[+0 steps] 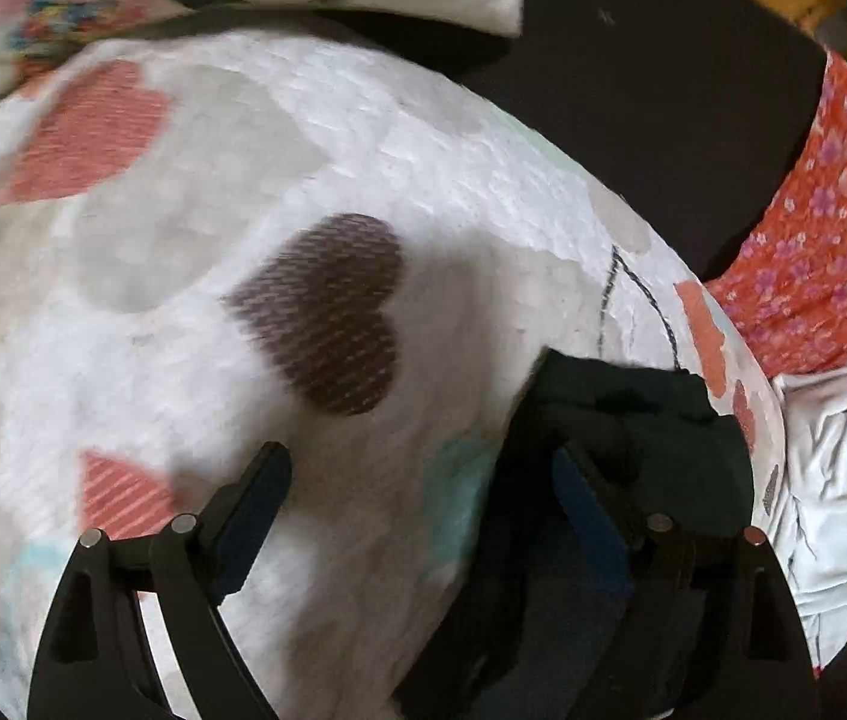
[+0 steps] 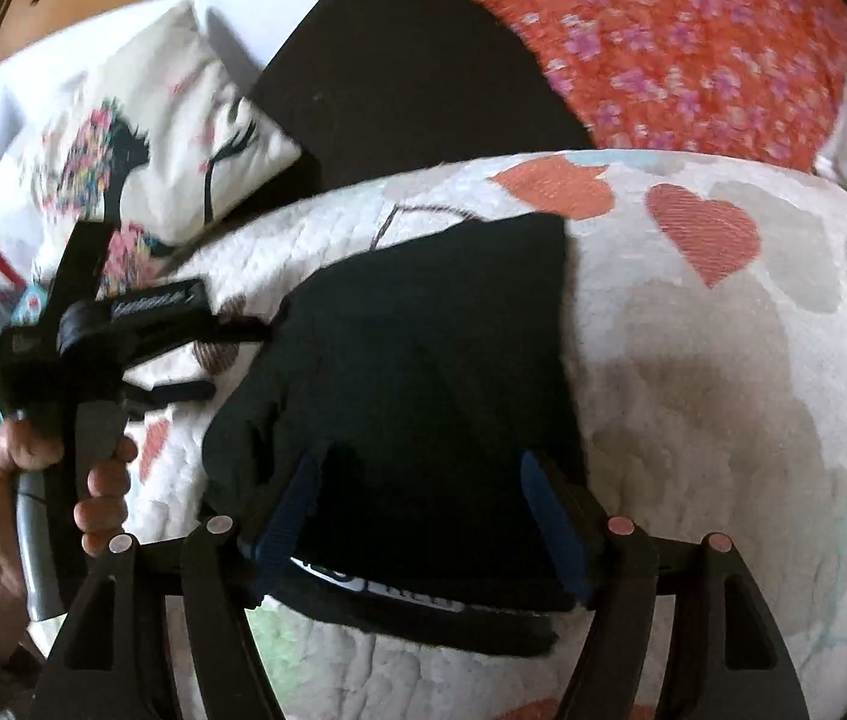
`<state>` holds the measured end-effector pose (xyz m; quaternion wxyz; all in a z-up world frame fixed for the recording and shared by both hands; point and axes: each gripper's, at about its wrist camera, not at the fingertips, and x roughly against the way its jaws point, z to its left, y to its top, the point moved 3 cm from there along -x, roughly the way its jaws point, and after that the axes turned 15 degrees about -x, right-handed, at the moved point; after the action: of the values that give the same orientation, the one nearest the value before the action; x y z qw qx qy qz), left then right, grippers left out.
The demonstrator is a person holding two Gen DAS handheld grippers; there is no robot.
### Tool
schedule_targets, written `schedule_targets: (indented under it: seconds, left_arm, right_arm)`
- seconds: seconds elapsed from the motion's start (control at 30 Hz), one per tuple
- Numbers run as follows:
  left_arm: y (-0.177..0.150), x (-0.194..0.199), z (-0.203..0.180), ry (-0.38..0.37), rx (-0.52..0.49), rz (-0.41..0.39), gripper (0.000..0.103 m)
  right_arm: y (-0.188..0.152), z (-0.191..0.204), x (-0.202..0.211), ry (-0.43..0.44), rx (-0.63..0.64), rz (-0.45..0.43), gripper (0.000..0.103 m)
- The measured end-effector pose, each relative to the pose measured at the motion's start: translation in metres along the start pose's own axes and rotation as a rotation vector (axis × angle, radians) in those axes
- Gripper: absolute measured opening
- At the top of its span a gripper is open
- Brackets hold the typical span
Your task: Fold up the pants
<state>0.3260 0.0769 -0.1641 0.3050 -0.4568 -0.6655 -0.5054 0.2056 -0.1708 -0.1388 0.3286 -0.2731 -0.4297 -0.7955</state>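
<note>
Waistband lettering on the pants point(image 2: 423, 372) too blurred to read. Both grippers, left point(image 1: 417, 480) and right point(image 2: 423, 468), gape wide, holding nothing, over the heart-print quilt point(image 2: 693, 390).

Black gripper point(image 2: 423, 504), blue pads point(image 2: 294, 510), silver pins.

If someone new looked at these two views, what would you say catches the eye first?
Probably the dark folded pants, a black block lying on the white heart-print quilt in the middle of the right wrist view, with the right gripper open just above their near edge. Next, the red floral fabric behind the quilt at the top. At the left, a hand holds the left gripper, also open, beside the pants.
</note>
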Motion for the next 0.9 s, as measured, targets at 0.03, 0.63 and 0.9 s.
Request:
schedule_targets:
  seconds: [0.03, 0.63, 0.9]
  left_arm:
    - [-0.005, 0.010, 0.002, 0.023, -0.010, -0.010, 0.088]
    - [-0.186, 0.191, -0.056, 0.408, -0.227, -0.379, 0.088]
    - [-0.220, 0.245, -0.076, 0.464, -0.243, -0.512, 0.091]
  right_arm:
    - [-0.002, -0.003, 0.008, 0.002, -0.009, -0.007, 0.076]
    - [-0.110, -0.031, 0.114, -0.099, -0.068, -0.020, 0.076]
    - [-0.129, -0.007, 0.140, -0.095, -0.034, -0.056, 0.076]
